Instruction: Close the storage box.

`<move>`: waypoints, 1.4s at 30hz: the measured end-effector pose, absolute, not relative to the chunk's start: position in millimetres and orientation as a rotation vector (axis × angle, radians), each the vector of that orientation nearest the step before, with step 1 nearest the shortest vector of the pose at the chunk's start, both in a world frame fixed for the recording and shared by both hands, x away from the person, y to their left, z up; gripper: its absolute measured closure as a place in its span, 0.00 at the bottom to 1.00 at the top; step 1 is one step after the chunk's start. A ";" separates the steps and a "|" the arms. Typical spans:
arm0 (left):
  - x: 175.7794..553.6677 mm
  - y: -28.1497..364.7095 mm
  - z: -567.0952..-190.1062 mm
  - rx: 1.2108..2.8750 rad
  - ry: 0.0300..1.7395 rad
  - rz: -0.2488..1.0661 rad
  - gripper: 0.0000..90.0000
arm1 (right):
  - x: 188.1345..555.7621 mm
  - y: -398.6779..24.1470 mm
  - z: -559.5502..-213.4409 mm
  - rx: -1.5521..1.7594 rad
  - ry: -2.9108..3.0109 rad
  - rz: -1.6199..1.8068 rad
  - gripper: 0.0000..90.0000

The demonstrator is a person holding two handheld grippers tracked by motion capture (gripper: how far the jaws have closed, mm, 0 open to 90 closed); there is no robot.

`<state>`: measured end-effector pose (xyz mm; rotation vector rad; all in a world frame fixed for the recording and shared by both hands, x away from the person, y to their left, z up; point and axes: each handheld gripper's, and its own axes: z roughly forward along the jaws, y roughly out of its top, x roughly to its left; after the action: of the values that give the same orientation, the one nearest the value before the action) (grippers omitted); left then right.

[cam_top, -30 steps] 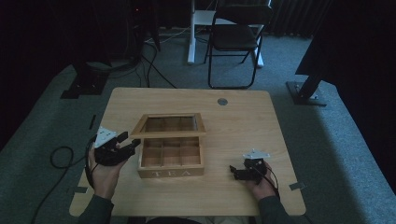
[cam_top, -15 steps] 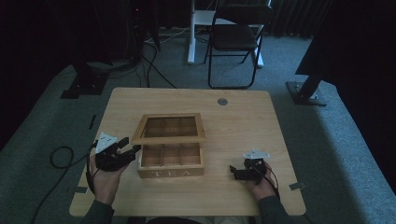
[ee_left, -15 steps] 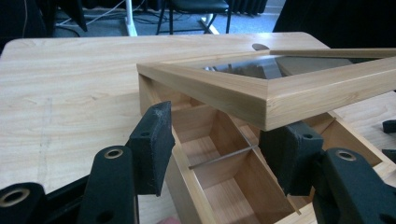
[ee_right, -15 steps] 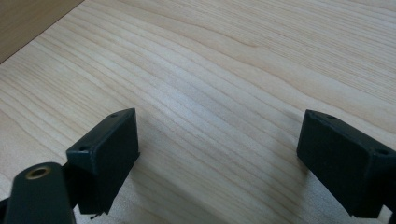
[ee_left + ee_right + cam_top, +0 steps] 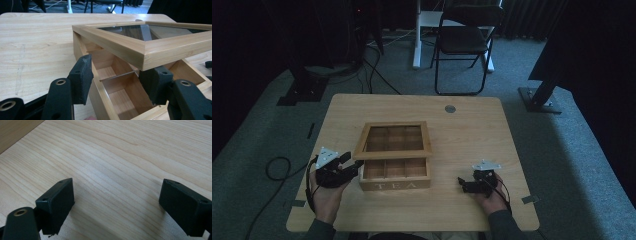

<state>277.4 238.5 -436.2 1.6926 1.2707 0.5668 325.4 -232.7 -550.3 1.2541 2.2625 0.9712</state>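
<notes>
Two hand-held grippers at a wooden tea box with its lid partly raised.

Lower left, the left gripper (image 5: 349, 167) gapes at the corner of the light wooden compartmented tea box (image 5: 395, 174), under its glass-paned lid (image 5: 393, 140); lower right, the right gripper (image 5: 467, 184) rests spread, empty, on the pale wooden table (image 5: 472, 130); a black folding chair (image 5: 464, 40) stands beyond.

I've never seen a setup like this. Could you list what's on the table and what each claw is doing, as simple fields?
Table: light wooden table
Main item: wooden tea box, marked TEA on its front, compartments look empty
Lid: glass-paned lid, partly raised
Left claw: left claw open, at the box's left front corner under the lid's edge
Right claw: right claw open, over bare table, apart from the box
Background: folding chair on the floor
</notes>
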 end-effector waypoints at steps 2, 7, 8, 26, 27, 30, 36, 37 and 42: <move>276.9 238.5 -437.0 1.694 1.271 0.566 0.50 | 325.4 -232.7 -550.3 1.254 2.262 0.971 0.14; 273.7 238.2 -443.8 1.697 1.282 0.554 0.50 | 325.4 -232.6 -550.3 1.255 2.262 0.972 0.14; 273.7 238.2 -443.8 1.697 1.282 0.554 0.50 | 325.4 -232.6 -550.3 1.255 2.262 0.972 0.14; 264.4 237.9 -470.5 1.745 1.301 0.559 0.47 | 325.4 -232.8 -550.3 1.253 2.263 0.971 0.14; 264.0 237.7 -471.5 1.744 1.303 0.559 0.47 | 325.4 -232.8 -550.3 1.253 2.263 0.970 0.14; 262.3 238.3 -474.7 1.746 1.311 0.558 0.47 | 325.5 -232.8 -550.3 1.253 2.263 0.971 0.14; 259.6 238.9 -480.2 1.757 1.326 0.549 0.47 | 325.4 -232.8 -550.3 1.253 2.263 0.970 0.14; 259.5 239.0 -480.9 1.756 1.326 0.549 0.47 | 325.5 -232.8 -550.3 1.253 2.263 0.971 0.14; 257.9 239.7 -482.0 1.755 1.329 0.545 0.47 | 325.4 -232.8 -550.3 1.253 2.263 0.971 0.14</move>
<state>257.9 239.7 -482.0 1.7552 1.3292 0.5447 325.4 -232.8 -550.3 1.2532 2.2630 0.9706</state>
